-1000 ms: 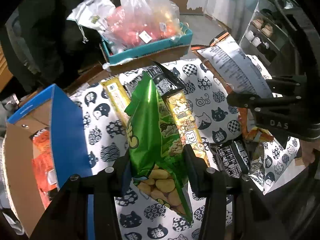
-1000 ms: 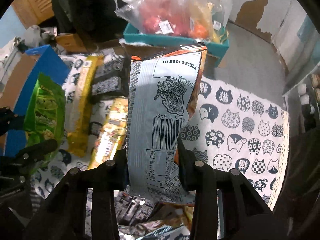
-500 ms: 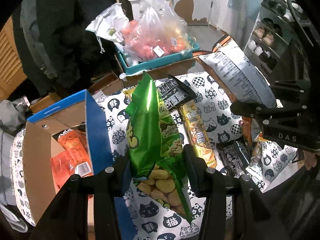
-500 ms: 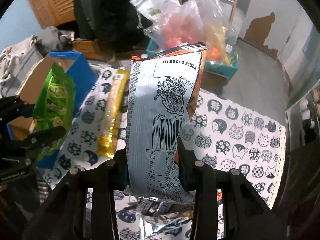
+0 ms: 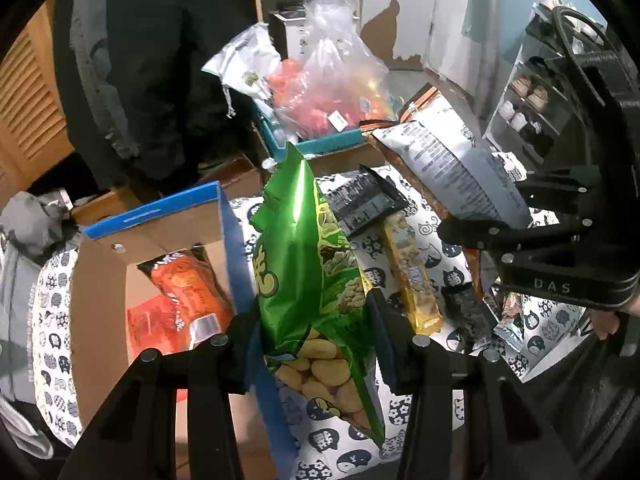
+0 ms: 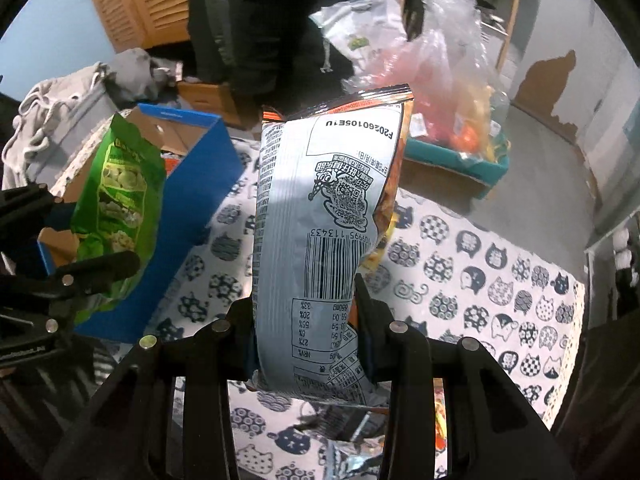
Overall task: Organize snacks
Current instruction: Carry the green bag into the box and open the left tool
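A: What do the tongs hold?
B: The left gripper [image 5: 314, 322] clamps a green snack bag [image 5: 308, 256] beside the blue cardboard box [image 5: 168, 240], above the cat-print cloth [image 6: 480, 264].
A: And the other?
B: The right gripper [image 6: 304, 320] pinches a silver-backed snack bag [image 6: 320, 216], upright.

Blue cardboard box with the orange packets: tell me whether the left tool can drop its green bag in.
Probably yes: the blue cardboard box is open-topped, right beside the green snack bag in the left tool, with nothing between.
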